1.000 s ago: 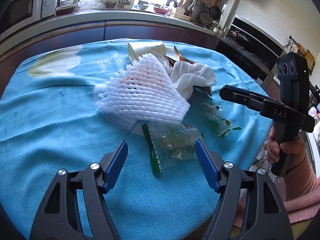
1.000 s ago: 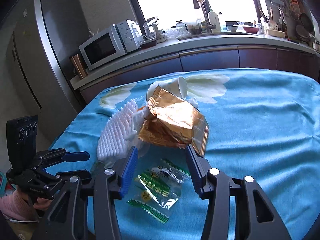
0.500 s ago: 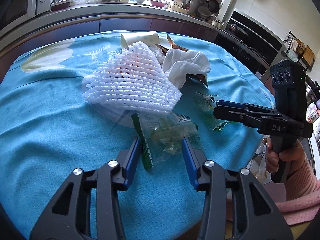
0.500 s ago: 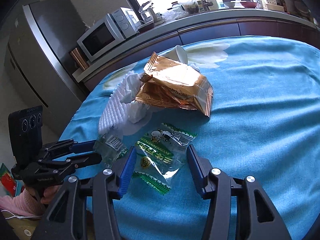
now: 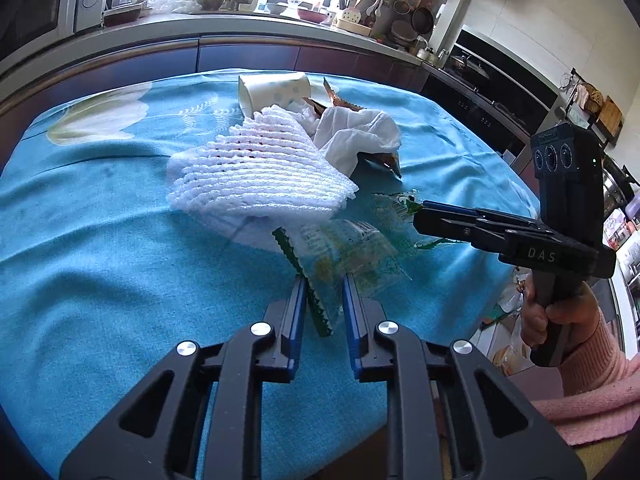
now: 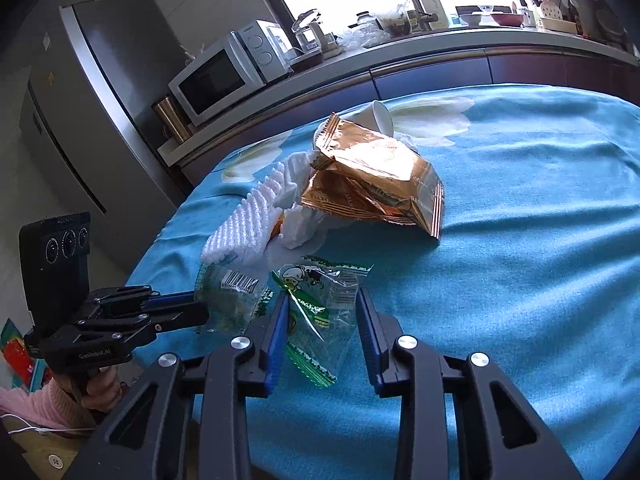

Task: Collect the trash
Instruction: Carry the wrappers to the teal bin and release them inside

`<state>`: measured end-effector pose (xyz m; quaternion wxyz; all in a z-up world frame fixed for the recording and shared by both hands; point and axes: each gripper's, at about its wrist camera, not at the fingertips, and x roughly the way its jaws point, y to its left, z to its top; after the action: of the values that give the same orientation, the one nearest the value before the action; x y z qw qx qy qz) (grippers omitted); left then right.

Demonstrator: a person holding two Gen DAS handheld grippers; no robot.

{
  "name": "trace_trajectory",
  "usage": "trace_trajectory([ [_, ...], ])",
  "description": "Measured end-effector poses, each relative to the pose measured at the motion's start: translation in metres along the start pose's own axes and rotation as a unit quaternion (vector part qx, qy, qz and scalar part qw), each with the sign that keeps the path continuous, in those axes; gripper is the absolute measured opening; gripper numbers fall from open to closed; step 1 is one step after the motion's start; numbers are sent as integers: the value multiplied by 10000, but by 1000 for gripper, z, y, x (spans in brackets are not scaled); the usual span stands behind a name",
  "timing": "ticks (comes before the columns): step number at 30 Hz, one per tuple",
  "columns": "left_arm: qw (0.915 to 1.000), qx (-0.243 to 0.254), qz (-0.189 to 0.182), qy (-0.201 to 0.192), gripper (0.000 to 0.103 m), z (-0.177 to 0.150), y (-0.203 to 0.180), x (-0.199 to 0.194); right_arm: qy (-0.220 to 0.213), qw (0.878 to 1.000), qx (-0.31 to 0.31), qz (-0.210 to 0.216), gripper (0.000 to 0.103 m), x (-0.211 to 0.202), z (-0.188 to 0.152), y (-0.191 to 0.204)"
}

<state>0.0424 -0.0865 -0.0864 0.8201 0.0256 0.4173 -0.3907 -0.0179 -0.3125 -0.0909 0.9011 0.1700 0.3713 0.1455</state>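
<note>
A clear wrapper with green serrated edges (image 5: 352, 256) lies at the near edge of the trash pile. My left gripper (image 5: 324, 300) is closing on it, with its blue pads pinching the near end. In the right wrist view that gripper (image 6: 200, 308) grips the barcode end of the same wrapper (image 6: 234, 292). A second clear wrapper with a cartoon print (image 6: 316, 300) sits buckled between the pads of my right gripper (image 6: 322, 320), whose jaws are closing. Behind lie a white foam net (image 5: 260, 176), a crumpled tissue (image 5: 356, 136), a gold foil bag (image 6: 376, 184) and a tipped paper cup (image 5: 272, 88).
All the trash rests on a table under a blue cloth (image 5: 100, 240), whose edge is just below both grippers. A kitchen counter with a microwave (image 6: 216, 80) runs behind, beside a fridge (image 6: 80, 100). A hand in a pink sleeve (image 5: 560, 312) holds the right gripper.
Both grippers came forward over their wrappers and narrowed. The left jaws went from wide to pinching the barcode wrapper; the right jaws closed in on the cartoon wrapper, which now buckles.
</note>
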Motion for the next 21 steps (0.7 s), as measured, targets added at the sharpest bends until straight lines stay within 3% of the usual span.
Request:
trace_trajectory([
  [11, 9996, -130, -9, -252, 19, -20, 16, -44, -10, 9989, -355, 318, 32, -6, 4, 31],
  [21, 9959, -455, 332, -710, 19, -37, 43, -98, -21, 9930, -799, 875, 32, 6, 14, 80],
])
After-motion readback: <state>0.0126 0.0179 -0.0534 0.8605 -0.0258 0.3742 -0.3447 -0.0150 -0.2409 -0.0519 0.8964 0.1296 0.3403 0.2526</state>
